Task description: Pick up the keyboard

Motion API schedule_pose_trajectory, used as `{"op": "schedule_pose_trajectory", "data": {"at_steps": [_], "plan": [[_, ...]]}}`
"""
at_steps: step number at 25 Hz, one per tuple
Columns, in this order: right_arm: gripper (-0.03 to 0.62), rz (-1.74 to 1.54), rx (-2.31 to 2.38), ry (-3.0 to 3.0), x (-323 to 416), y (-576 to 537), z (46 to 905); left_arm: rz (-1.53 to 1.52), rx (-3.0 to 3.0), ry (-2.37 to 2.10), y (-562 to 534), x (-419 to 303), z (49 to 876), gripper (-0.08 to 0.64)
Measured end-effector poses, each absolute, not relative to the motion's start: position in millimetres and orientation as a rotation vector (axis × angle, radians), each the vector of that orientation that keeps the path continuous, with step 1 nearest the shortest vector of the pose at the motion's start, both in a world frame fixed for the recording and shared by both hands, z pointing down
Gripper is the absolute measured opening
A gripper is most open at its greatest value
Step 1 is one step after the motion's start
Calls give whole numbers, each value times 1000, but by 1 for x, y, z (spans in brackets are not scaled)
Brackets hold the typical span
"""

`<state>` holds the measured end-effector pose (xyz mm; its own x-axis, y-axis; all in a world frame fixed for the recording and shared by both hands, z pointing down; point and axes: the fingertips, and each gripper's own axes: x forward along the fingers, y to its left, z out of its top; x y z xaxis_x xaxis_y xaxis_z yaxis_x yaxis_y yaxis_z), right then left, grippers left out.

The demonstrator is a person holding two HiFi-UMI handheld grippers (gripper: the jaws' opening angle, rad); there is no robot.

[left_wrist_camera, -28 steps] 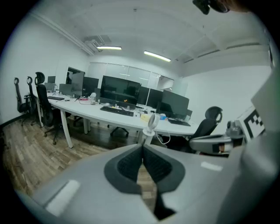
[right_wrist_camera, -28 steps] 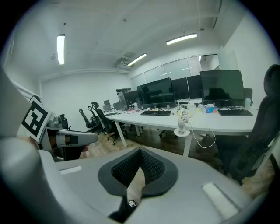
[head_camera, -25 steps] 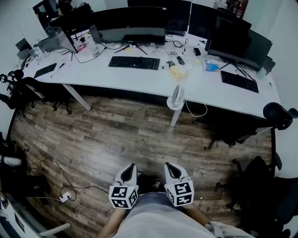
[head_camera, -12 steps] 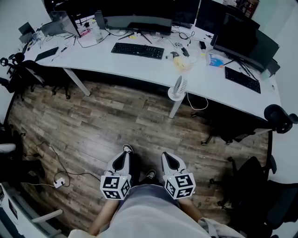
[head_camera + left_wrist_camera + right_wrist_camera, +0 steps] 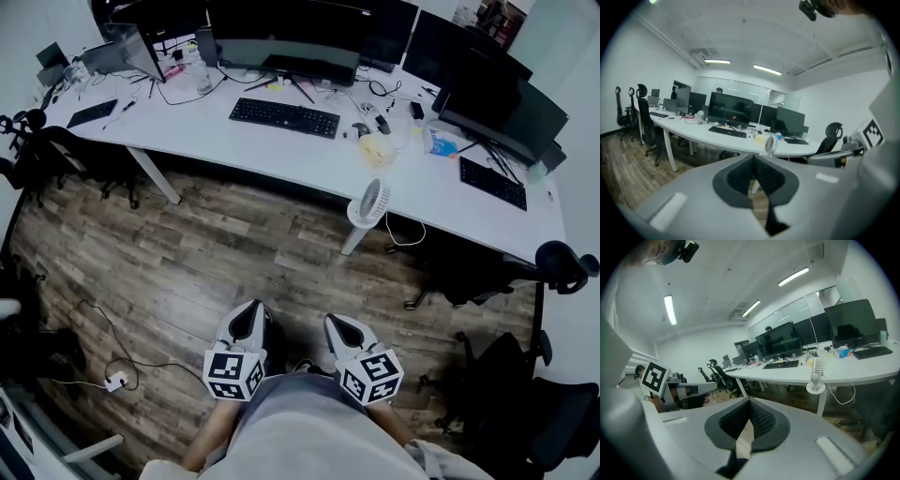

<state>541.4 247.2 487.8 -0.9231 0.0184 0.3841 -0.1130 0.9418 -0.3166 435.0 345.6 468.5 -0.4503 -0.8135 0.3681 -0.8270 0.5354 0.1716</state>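
Floor [image 5: 234, 253] open to desk edge [image 5: 281, 165]; keyboard [image 5: 285, 117] far; left gripper [image 5: 249, 317], right gripper [image 5: 337, 325] closed.

No legible txt, labels, brands or nos. anywhere in view.

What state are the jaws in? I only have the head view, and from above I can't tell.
Observer: The left gripper has its jaws together, with nothing between them.
Operator: And the other one?
Observer: The right gripper is shut and empty too.
Operator: What does the left one face?
Observer: Its view looks across the room at the desk; the black keyboard lies there, well beyond the closed tips.
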Motion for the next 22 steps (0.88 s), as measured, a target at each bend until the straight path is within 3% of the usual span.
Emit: {"op": "schedule_pose_trajectory", "data": {"at_steps": [22], "plan": [[-2, 365, 127, -2795, 309, 246, 446, 67, 1438, -2470, 346, 218, 421, 0]]}}
